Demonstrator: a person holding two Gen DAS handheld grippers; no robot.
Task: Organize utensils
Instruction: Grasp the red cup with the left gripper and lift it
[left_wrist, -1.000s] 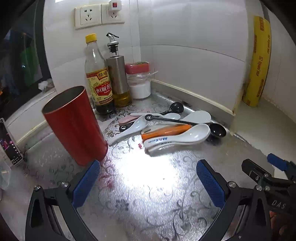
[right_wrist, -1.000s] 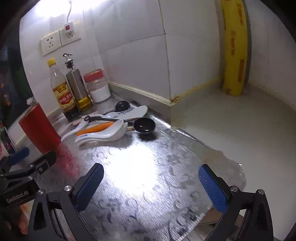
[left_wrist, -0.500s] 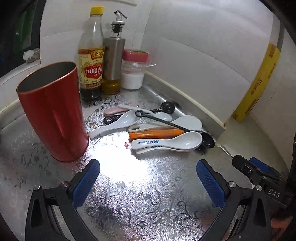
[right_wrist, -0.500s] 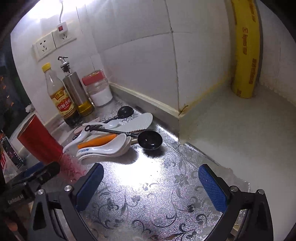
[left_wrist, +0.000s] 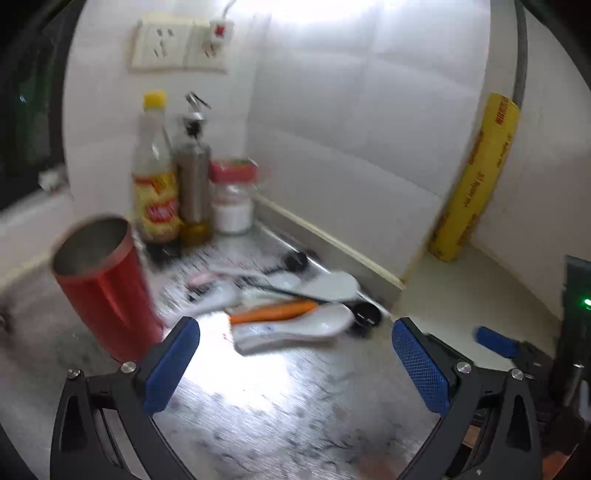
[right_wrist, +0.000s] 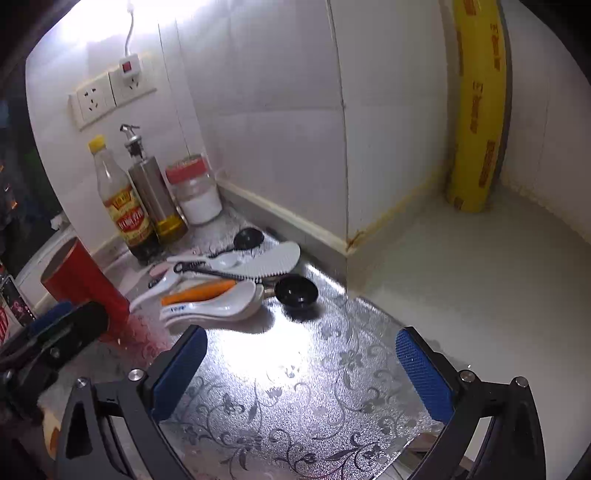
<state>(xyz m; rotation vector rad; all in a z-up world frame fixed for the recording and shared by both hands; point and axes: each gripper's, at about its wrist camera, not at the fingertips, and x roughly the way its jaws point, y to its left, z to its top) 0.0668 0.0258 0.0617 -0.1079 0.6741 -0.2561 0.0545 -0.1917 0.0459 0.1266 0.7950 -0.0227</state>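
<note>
A pile of utensils lies on the silver patterned counter: white ceramic spoons (left_wrist: 295, 326) (right_wrist: 218, 302), an orange-handled utensil (left_wrist: 275, 311) (right_wrist: 199, 290), a white serrated spatula (right_wrist: 273, 260), and black measuring spoons (right_wrist: 295, 291). A red metal cup (left_wrist: 103, 284) (right_wrist: 79, 278) stands upright and empty to the left of the pile. My left gripper (left_wrist: 295, 360) is open and empty, just in front of the pile. My right gripper (right_wrist: 301, 369) is open and empty, in front of the pile and to its right. The left view is blurred.
A sauce bottle (right_wrist: 123, 206), a steel oil dispenser (right_wrist: 155, 195) and a red-lidded jar (right_wrist: 194, 192) stand against the tiled wall behind the pile. A yellow roll (right_wrist: 476, 110) leans in the far right corner. The other gripper shows at each view's edge (left_wrist: 496, 341) (right_wrist: 55, 328).
The left gripper has swung its view upward and moved, blurring its view. The right gripper has moved closer to the utensil pile. Both stay open and empty.
</note>
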